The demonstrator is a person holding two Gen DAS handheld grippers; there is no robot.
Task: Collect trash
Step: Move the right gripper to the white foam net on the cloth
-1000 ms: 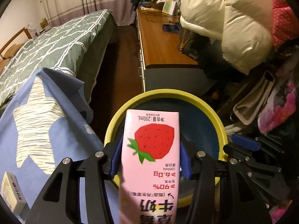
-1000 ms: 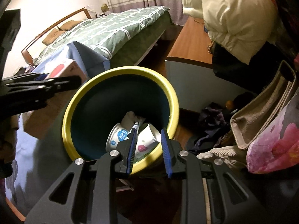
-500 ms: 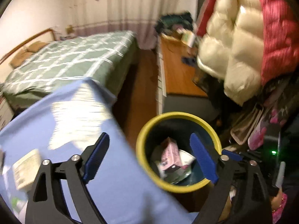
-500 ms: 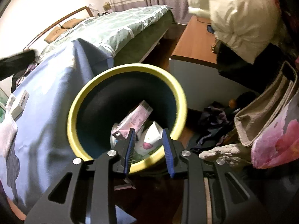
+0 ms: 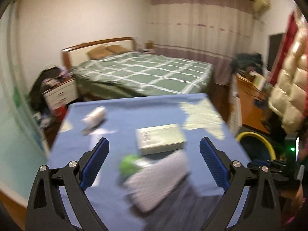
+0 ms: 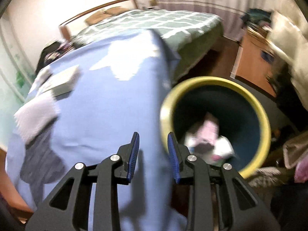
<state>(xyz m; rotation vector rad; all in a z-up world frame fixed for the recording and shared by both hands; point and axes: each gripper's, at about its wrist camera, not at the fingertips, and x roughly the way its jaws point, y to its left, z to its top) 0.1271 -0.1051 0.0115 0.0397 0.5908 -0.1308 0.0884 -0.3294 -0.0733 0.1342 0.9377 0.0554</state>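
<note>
left gripper [image 5: 154,161] spread wide, empty, lined up over box [image 5: 160,138]; right gripper [image 6: 153,155] narrow, empty, beside bin [image 6: 263,123].

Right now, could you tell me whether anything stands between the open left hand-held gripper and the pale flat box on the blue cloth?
Nothing visible does. The left hand-held gripper hangs open over the blue cloth, and the pale box lies straight ahead between its fingers' line. A green item and a grey cloth lie nearer, low on the cloth, blurred.
</note>
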